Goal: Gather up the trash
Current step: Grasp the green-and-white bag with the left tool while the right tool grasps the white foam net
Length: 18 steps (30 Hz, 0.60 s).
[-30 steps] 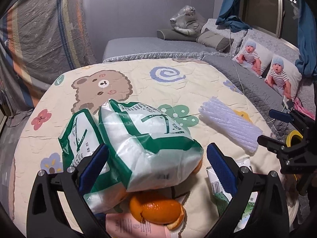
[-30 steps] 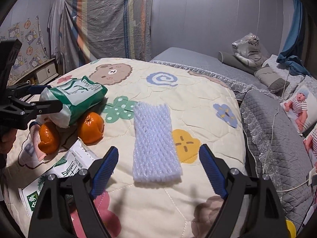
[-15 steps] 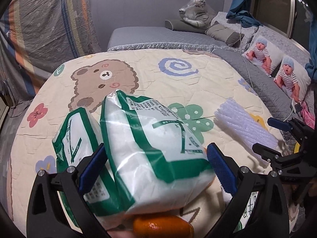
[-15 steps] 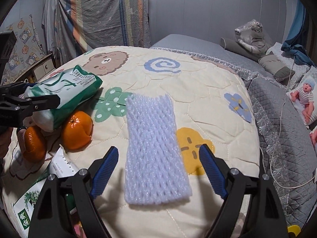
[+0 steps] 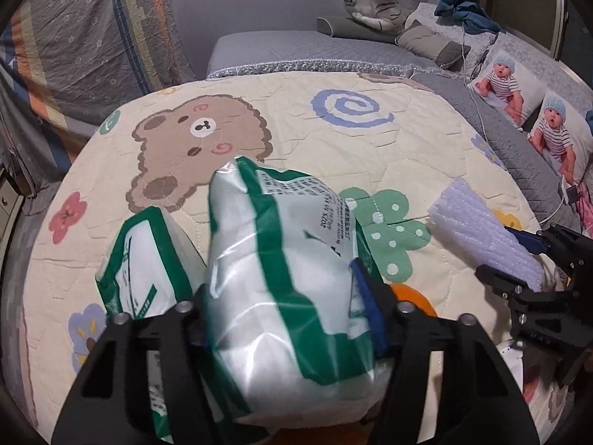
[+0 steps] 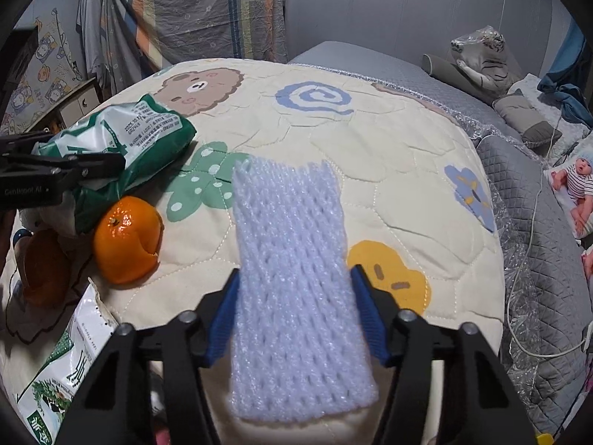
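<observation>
Both grabs look made, so the pick-up step seems in hand. The left gripper (image 5: 285, 307) has its fingers pressed against the sides of the crinkly green-and-white plastic bag (image 5: 281, 267), at 6 o'clock in its view. The right gripper (image 6: 296, 307) has its fingers closed narrowly on the pale lilac foam fruit net (image 6: 292, 278), lying on the cartoon-print quilt (image 6: 389, 170). Next, I judge, comes lifting both toward a bin, which is not in view. An orange peel (image 6: 126, 244) at 9 o'clock remains. Whether either item has left the quilt is hard to tell.
</observation>
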Each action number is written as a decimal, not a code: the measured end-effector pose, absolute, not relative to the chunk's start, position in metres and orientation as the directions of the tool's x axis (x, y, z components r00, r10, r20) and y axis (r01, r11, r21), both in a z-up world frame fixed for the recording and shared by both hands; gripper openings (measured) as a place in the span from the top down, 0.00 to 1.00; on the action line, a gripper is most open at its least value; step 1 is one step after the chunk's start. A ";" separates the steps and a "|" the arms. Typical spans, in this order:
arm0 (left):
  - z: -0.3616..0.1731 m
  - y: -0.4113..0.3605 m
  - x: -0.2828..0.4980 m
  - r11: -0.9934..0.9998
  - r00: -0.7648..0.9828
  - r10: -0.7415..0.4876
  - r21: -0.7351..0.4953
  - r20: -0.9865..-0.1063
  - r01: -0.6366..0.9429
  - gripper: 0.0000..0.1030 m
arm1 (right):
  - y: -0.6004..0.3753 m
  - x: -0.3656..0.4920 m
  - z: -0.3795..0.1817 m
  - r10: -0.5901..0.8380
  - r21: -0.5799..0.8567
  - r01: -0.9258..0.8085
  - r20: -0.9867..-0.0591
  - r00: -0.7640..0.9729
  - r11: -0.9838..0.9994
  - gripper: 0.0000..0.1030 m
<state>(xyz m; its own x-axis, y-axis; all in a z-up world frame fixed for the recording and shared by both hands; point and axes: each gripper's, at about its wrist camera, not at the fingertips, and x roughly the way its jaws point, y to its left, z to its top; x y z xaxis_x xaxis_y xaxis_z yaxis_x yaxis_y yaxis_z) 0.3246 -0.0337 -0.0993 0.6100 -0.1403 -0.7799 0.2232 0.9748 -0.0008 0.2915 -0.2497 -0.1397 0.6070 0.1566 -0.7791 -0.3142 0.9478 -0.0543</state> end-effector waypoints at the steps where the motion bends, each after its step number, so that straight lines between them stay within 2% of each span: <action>1: -0.098 -0.032 0.324 0.974 0.611 -0.146 -0.006 -0.778 0.225 0.53 | -0.250 0.292 -0.139 0.158 -0.051 -0.312 -0.778 0.608 0.949 0.61; 4: -0.094 -0.027 0.322 0.974 0.619 -0.162 -0.023 -0.768 0.226 0.62 | -0.251 0.292 -0.133 0.156 -0.056 -0.308 -0.769 0.620 0.950 0.72; 7: -0.087 -0.023 0.319 0.974 0.632 -0.180 -0.044 -0.754 0.224 0.67 | -0.252 0.291 -0.128 0.151 -0.058 -0.298 -0.761 0.631 0.953 0.76; 18: -0.033 0.006 0.299 0.978 0.743 -0.204 -0.094 -0.638 0.188 0.71 | -0.260 0.273 -0.082 0.161 -0.052 -0.266 -0.679 0.717 0.962 0.79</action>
